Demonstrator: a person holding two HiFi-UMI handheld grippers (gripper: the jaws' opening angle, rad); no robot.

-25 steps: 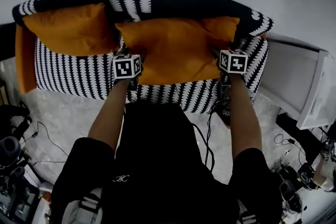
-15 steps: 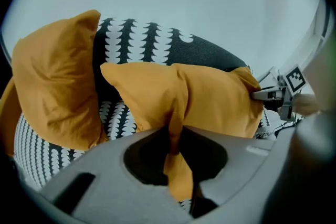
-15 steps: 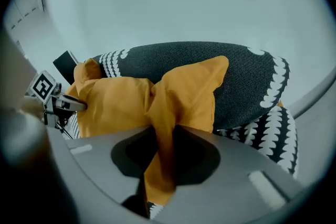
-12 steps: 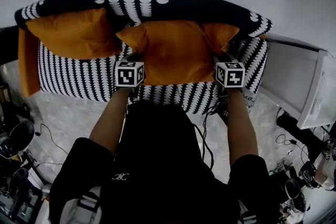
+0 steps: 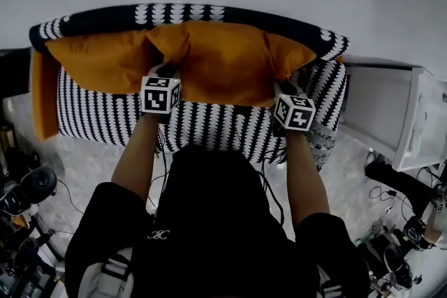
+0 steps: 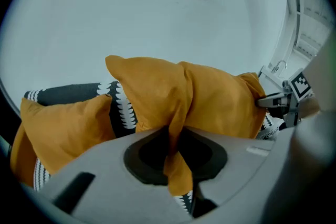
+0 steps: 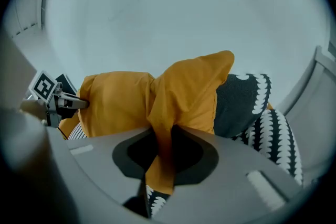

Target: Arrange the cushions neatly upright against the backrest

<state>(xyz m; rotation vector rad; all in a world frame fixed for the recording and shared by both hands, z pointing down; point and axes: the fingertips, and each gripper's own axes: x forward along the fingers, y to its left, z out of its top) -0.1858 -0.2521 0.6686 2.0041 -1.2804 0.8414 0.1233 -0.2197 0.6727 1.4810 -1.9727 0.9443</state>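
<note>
The middle cushion [image 5: 223, 63], at the sofa's [image 5: 209, 125] back edge, is pinched by its lower corners in the just-closed jaws of the left hand-held gripper [image 6: 173, 153] and right hand-held gripper [image 7: 160, 152], to be stood against the backrest [image 5: 209, 12].

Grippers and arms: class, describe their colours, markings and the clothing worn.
The left gripper and right gripper each carry a white cube with black square markers. Their own views show smooth grey bodies around a dark recess. The person wears a black top with short sleeves.
</note>
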